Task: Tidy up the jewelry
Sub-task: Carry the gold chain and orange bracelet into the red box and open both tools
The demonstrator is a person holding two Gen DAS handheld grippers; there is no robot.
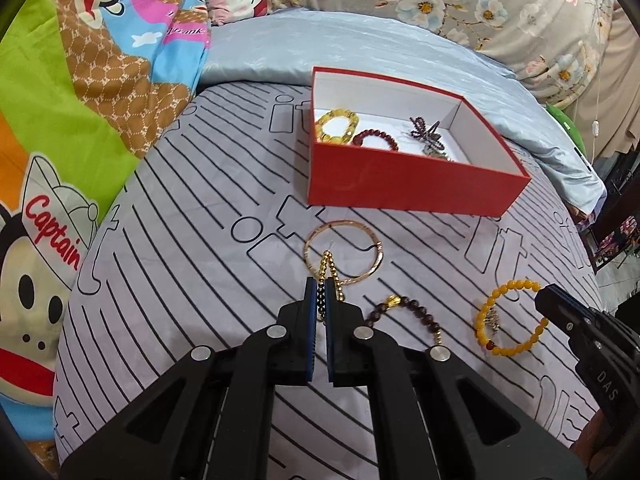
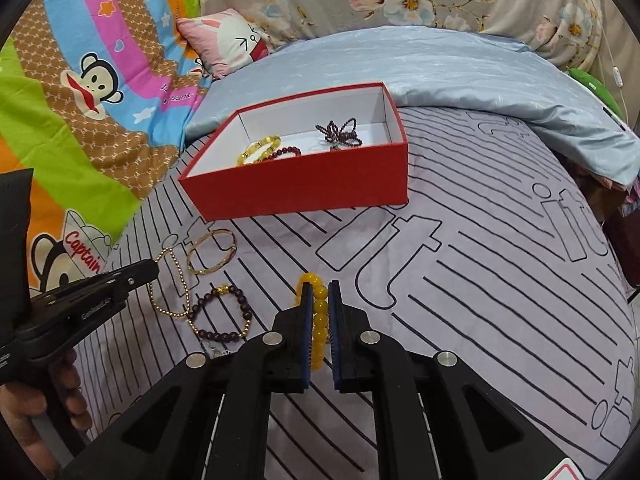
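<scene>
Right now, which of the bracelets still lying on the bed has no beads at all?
The thin gold bangle, a plain open hoop just in front of the red box. The dark bead bracelet beside it is strung with round beads and a gold charm.

Left black hand-held gripper (image 1: 319, 292) angled downward, jaws clamped on thin gold bead chain (image 1: 329, 266). Right black hand-held gripper (image 2: 320, 294) likewise angled, pinching yellow bead bracelet (image 2: 319, 312). Bare hand (image 2: 36, 420) gripping left handle.

A home bedroom, probably: a bed's striped sheet (image 2: 480, 280), cartoon-monkey quilt (image 1: 80, 100) at nine o'clock, floral bedding (image 1: 500, 8) at one.
</scene>
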